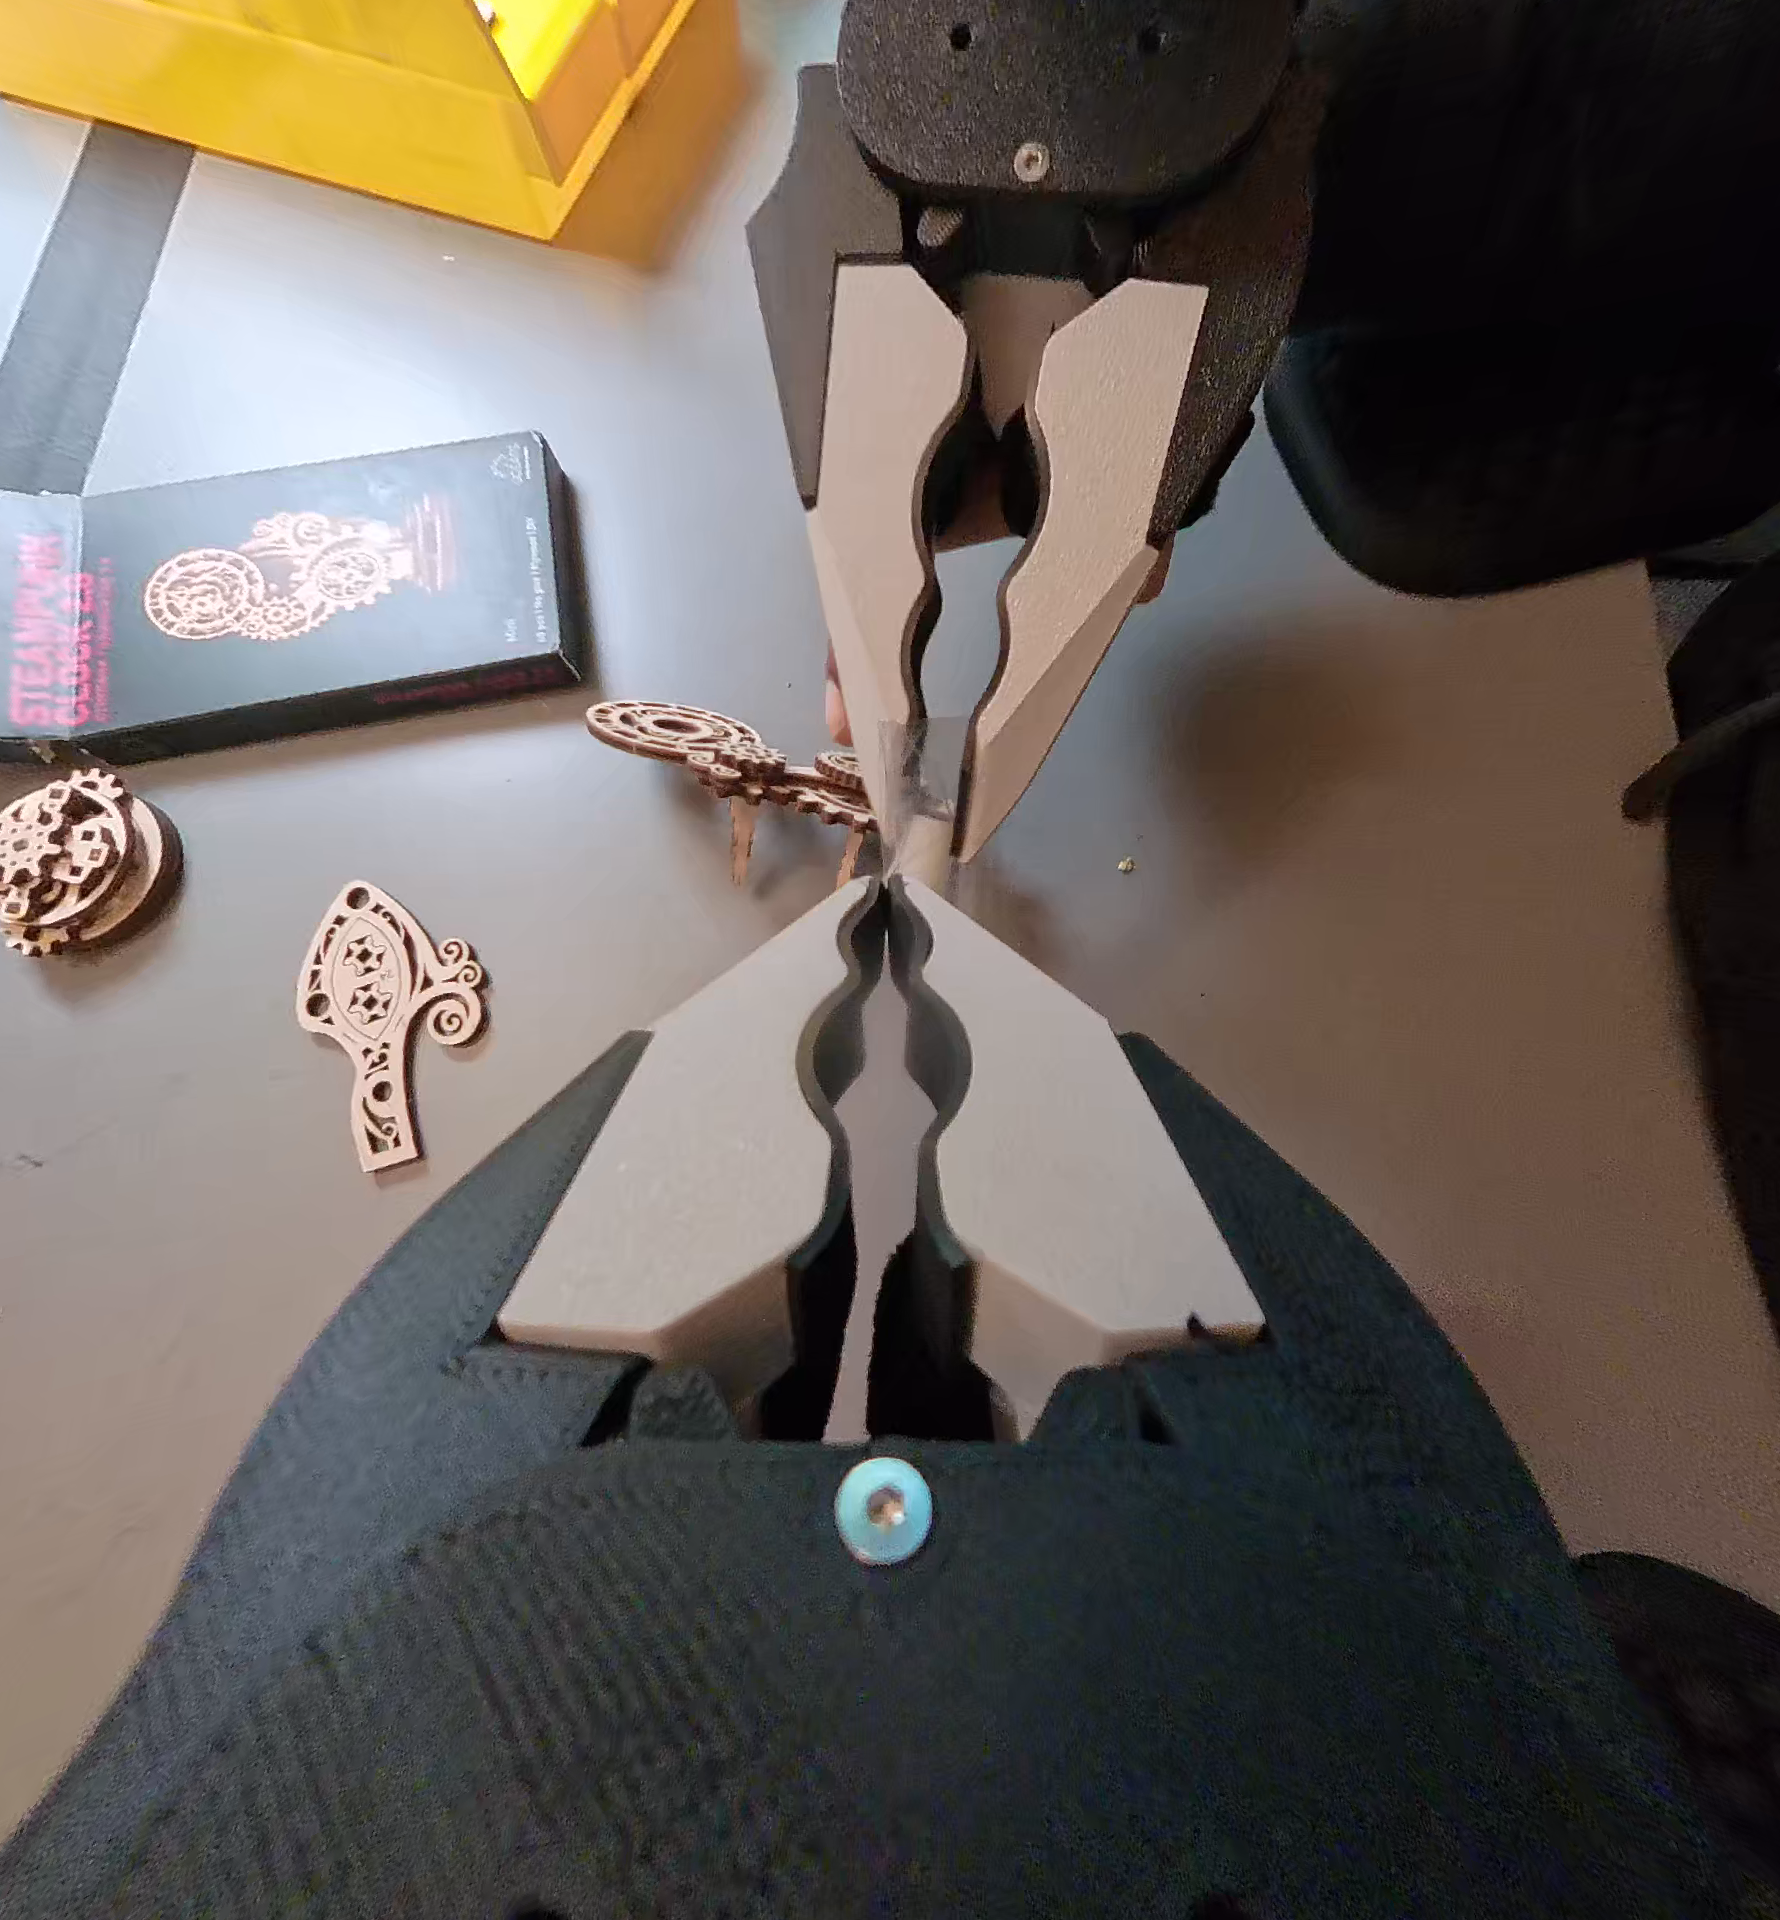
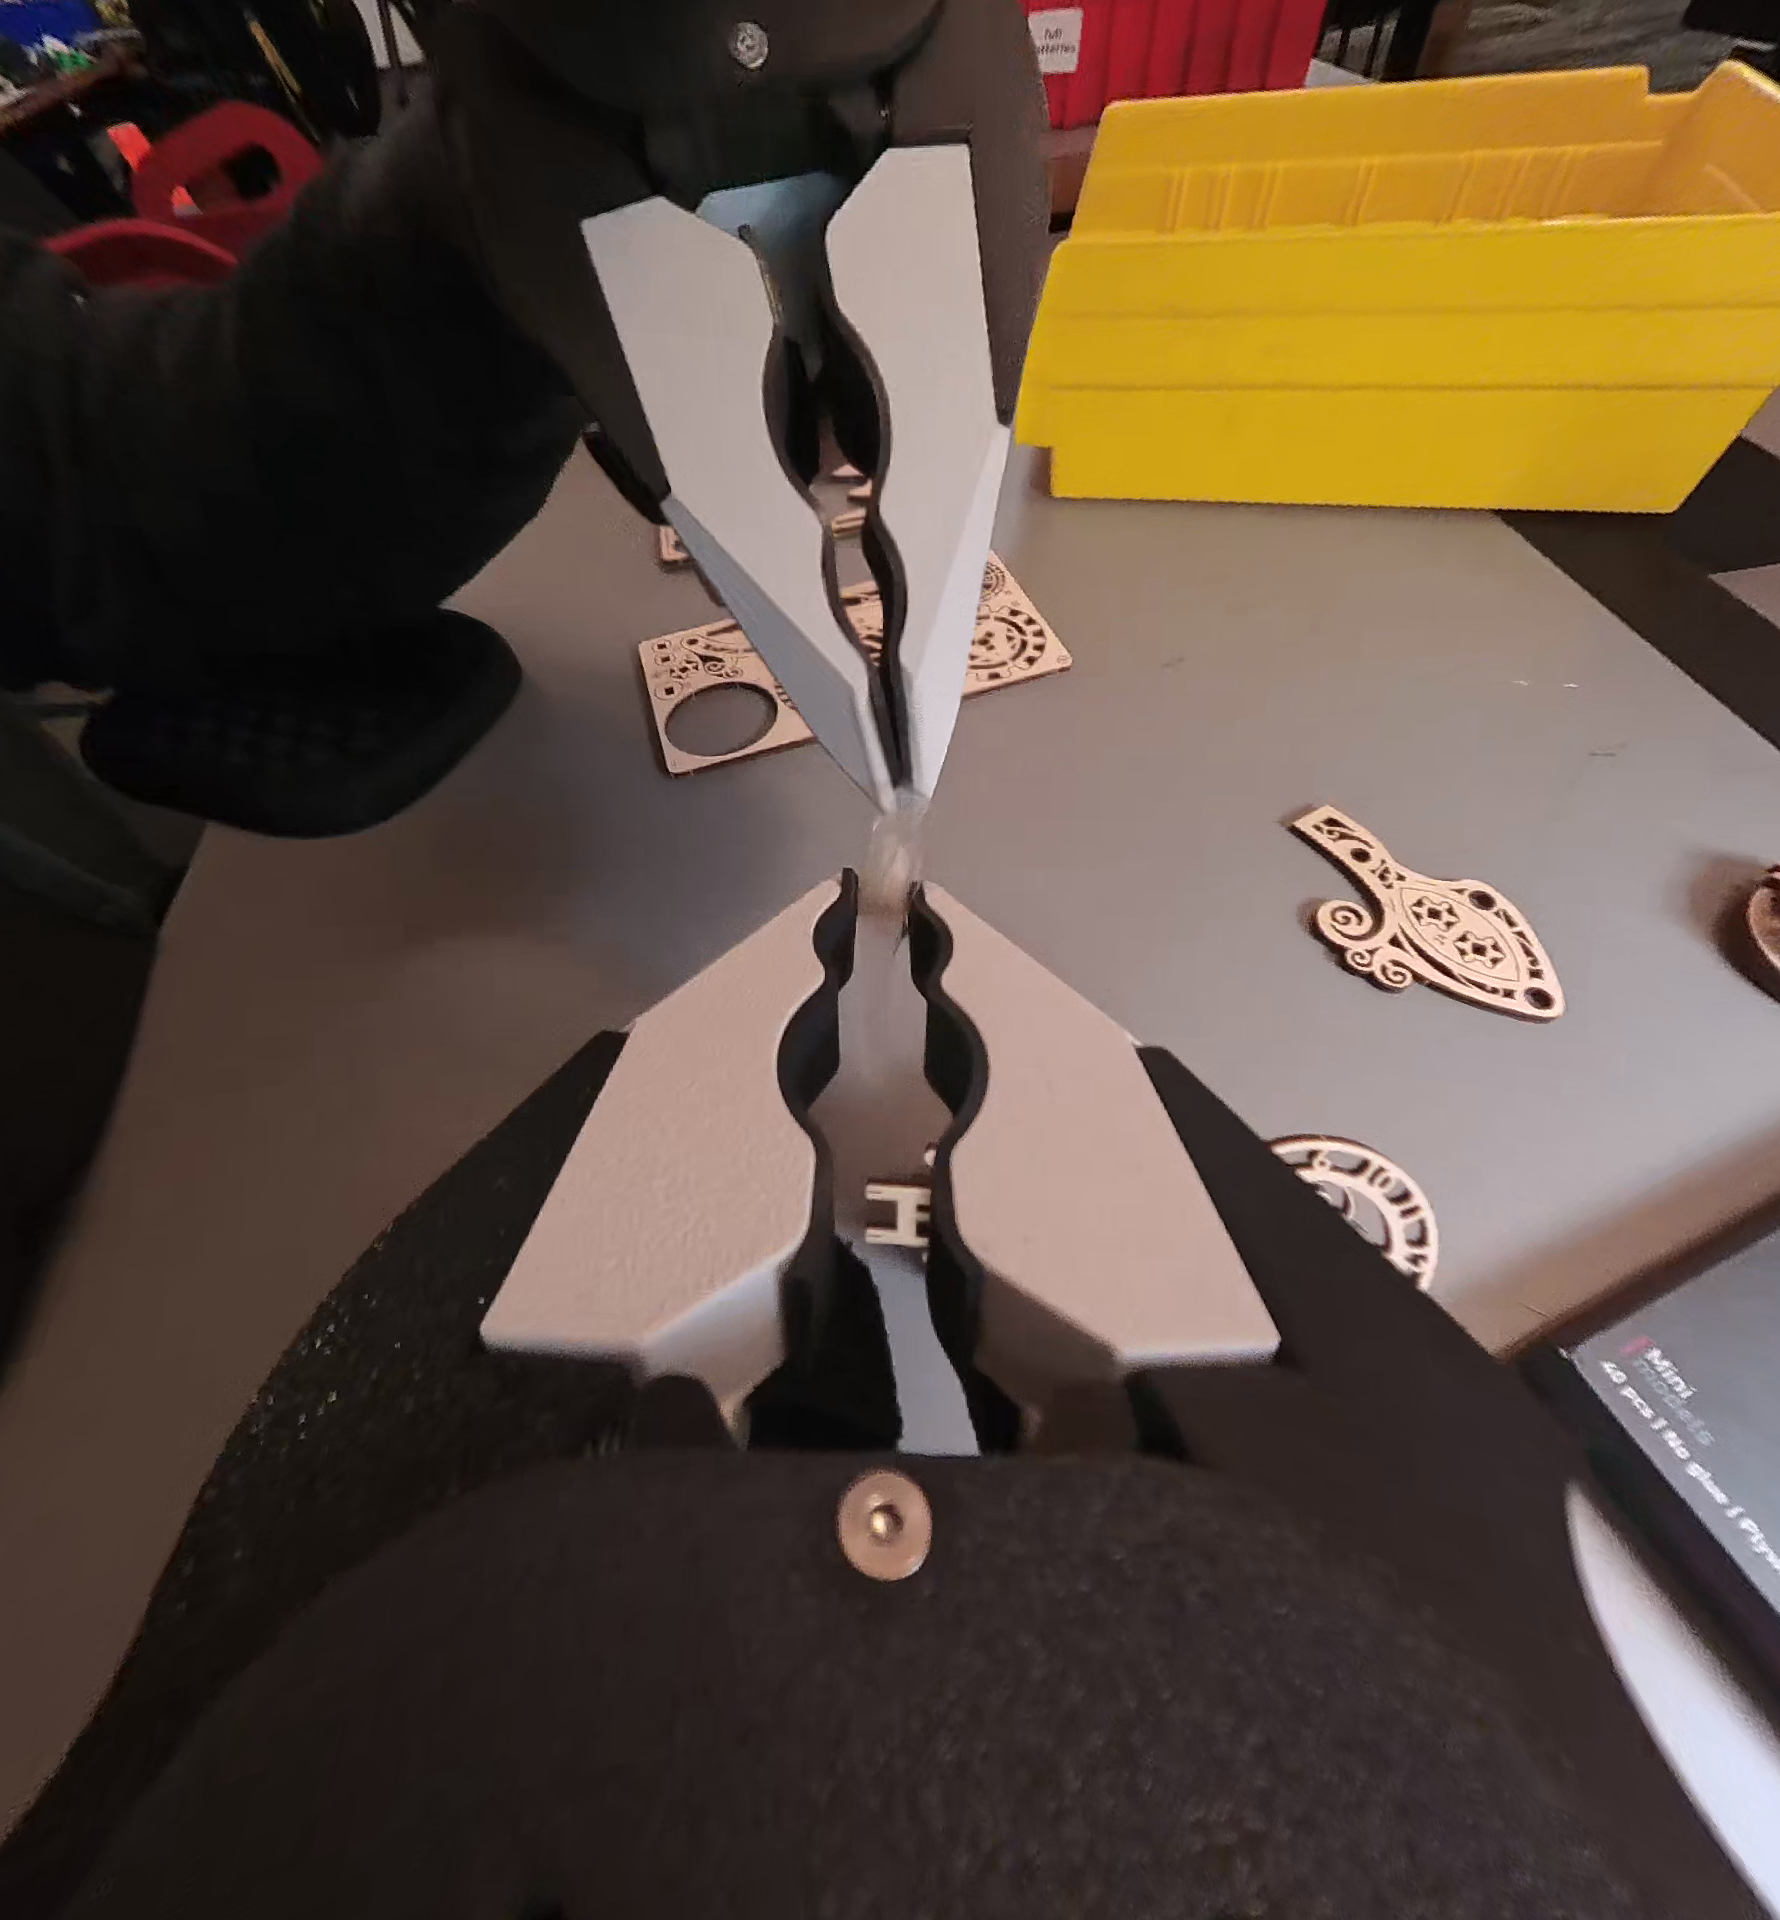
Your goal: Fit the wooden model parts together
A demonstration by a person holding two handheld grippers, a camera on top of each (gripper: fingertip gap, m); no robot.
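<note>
A small clear plastic bag (image 1: 915, 764) hangs in the air between my two grippers, above the grey table (image 1: 1229, 935). My left gripper (image 1: 886, 888) is shut on its near end. My right gripper (image 1: 917, 831) comes in from opposite and is shut on the other end. In the right wrist view, the bag (image 2: 894, 847) sits between the right gripper (image 2: 881, 896) and the left gripper (image 2: 896, 795). What the bag holds is too blurred to tell. A wooden gear assembly (image 1: 720, 758) stands on the table just left of the grippers.
An ornate flat wooden part (image 1: 387, 1023) (image 2: 1426, 935) and a round gear stack (image 1: 65, 873) lie on the table. A black kit box (image 1: 273, 592), a yellow bin (image 2: 1437, 312), a cut-out wooden sheet (image 2: 761, 675) and a small wooden piece (image 2: 896, 1216) are nearby. A dark sleeve (image 2: 242, 416) is at left. Left and right tips are no more than a few centimetres apart.
</note>
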